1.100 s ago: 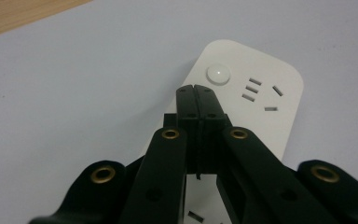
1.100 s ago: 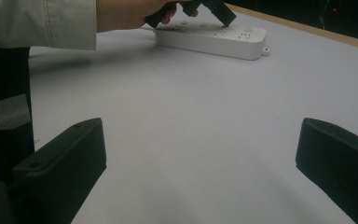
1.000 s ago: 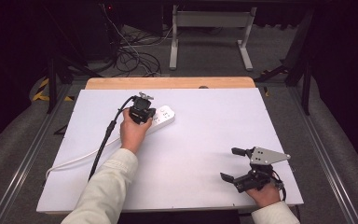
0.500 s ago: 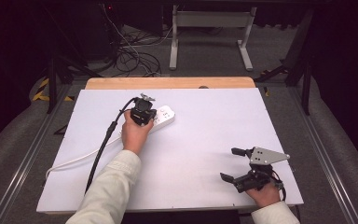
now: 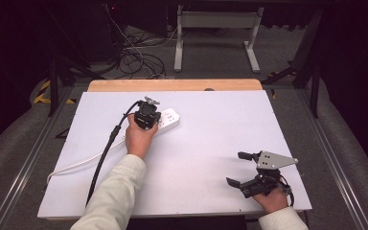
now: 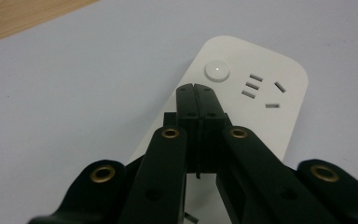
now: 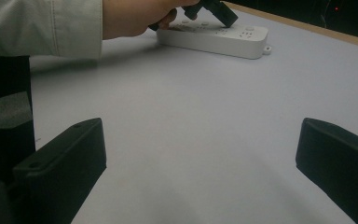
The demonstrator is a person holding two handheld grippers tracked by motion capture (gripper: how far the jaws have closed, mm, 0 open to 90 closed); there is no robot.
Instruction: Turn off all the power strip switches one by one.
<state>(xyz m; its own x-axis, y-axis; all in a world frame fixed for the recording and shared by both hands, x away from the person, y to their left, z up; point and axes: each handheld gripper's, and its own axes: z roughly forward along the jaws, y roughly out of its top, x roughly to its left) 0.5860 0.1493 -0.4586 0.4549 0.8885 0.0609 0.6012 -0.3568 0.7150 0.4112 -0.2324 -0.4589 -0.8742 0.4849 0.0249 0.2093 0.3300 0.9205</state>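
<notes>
A white power strip (image 5: 168, 120) lies on the white table top (image 5: 211, 134), left of the middle. My left gripper (image 5: 148, 115) is held over it by a hand in a pale sleeve. In the left gripper view its jaws are shut, tips (image 6: 196, 88) together above the power strip (image 6: 265, 107), just short of the round button (image 6: 216, 70), with nothing between them. My right gripper (image 5: 235, 167) rests open near the front right corner. In the right gripper view its jaws (image 7: 200, 158) stand wide over bare table, and the power strip (image 7: 223, 39) and the left gripper (image 7: 214, 9) appear far off.
The strip's white cord (image 5: 76, 165) runs to the front left. A black cable (image 5: 105, 153) trails from the left gripper along the sleeve. A wooden edge (image 5: 172, 85) borders the table's far side. Beyond it are floor cables (image 5: 134, 57) and a metal stand (image 5: 215, 38).
</notes>
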